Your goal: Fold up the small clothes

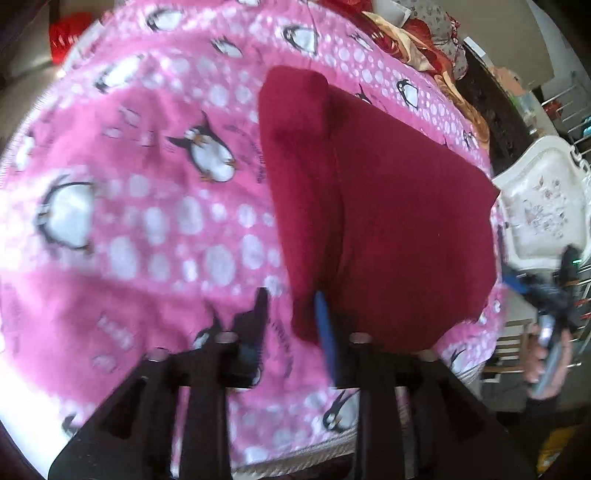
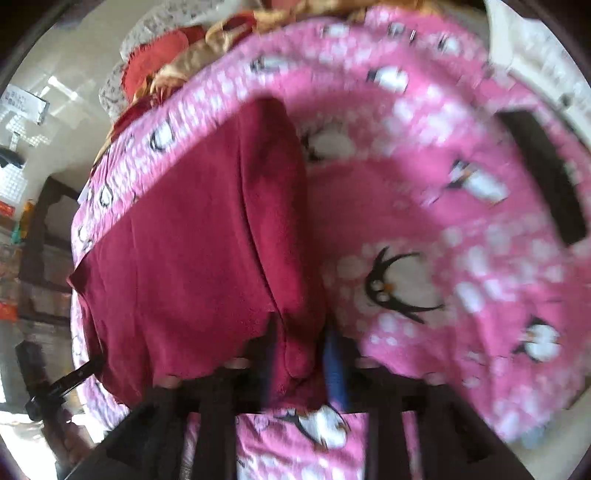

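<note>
A dark red garment (image 1: pixel 384 206) lies on a pink penguin blanket (image 1: pixel 140 206), one long edge folded over along its left side. My left gripper (image 1: pixel 291 325) is open over the garment's near left corner; its blue-padded finger (image 1: pixel 325 332) touches the cloth edge, the black finger (image 1: pixel 255 325) is over the blanket. In the right wrist view the same garment (image 2: pixel 192 251) fills the left half. My right gripper (image 2: pixel 303 362) has the garment's near folded edge bunched between its fingers, the blue pad (image 2: pixel 334 365) on the right. The frames are motion-blurred.
The blanket (image 2: pixel 461 221) covers a bed. A white ornate headboard (image 1: pixel 543 206) stands right of it. Red and gold bedding (image 1: pixel 417 33) is piled at the far end. A black flat object (image 2: pixel 546 177) lies on the blanket at right. The other hand and gripper (image 1: pixel 554 325) show at far right.
</note>
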